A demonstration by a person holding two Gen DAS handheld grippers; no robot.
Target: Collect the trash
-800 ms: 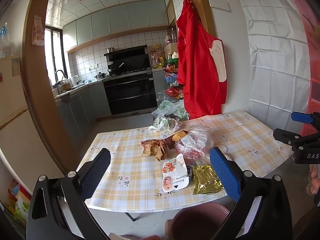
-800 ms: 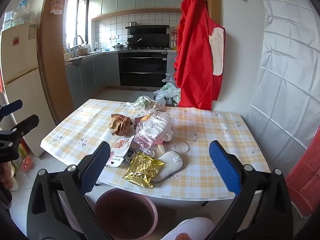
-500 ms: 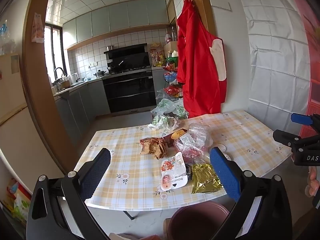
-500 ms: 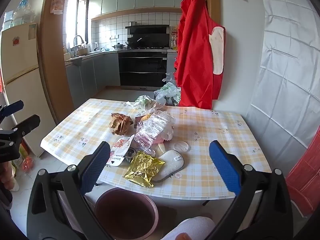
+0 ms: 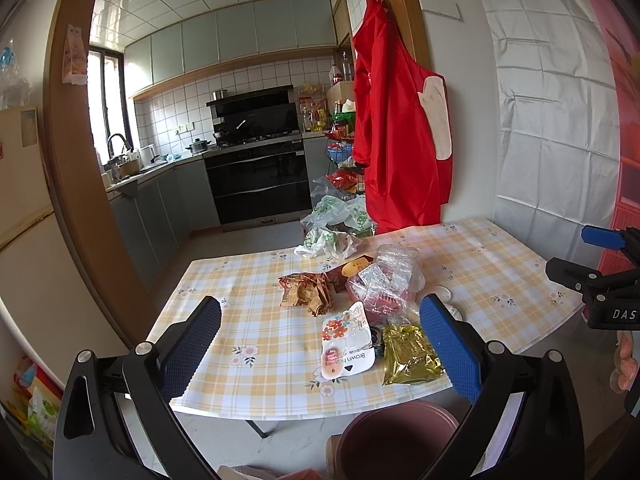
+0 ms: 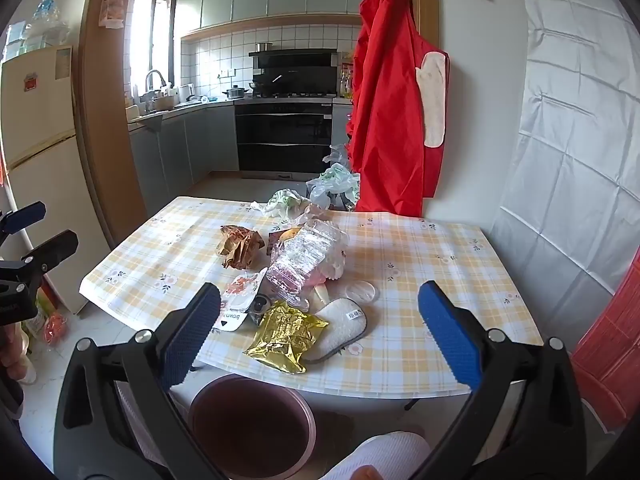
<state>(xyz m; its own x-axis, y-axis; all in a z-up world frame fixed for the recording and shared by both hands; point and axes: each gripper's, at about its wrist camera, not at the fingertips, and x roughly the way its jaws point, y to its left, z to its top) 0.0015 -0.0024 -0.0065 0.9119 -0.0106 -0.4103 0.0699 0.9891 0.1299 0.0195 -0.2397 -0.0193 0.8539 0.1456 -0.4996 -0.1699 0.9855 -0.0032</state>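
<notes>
The table [image 6: 420, 248] bears a trash heap [image 6: 296, 276] at its centre. The bin [image 6: 252, 424] stands below at 6 o'clock. Left gripper [image 5: 320, 344] and right gripper [image 6: 318, 336] hover spread wide, grasping nothing.

- "Brown h…", black print with a small black triangle, on the white peel-off lid [image 5: 347, 342] lying on the counter between the left gripper's fingers; the word's end is unclear.
- "DAS", white letters on the black body of the right gripper [image 5: 614, 276], well to the right of those fingers.
</notes>
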